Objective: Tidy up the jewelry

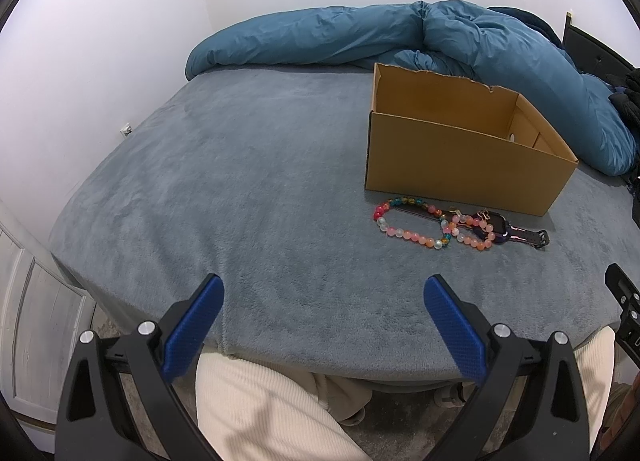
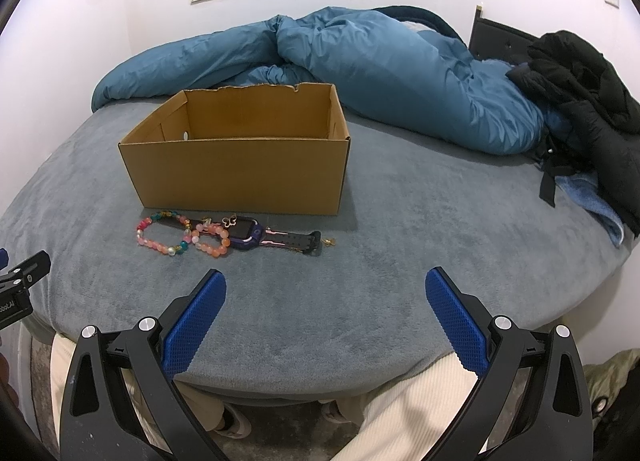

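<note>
Soft grey bedding carries the bead bracelets and watch just before the empty cardboard box, while left gripper and right gripper hover wide apart, holding nothing; the light, floppy, slippery strands probably pinch best across the beads.

Bead bracelets, watch beside empty box.

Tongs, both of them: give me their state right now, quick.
Left tongs: open, holding nothing, above the bed.
Right tongs: open, holding nothing, short of the bracelets.
</note>
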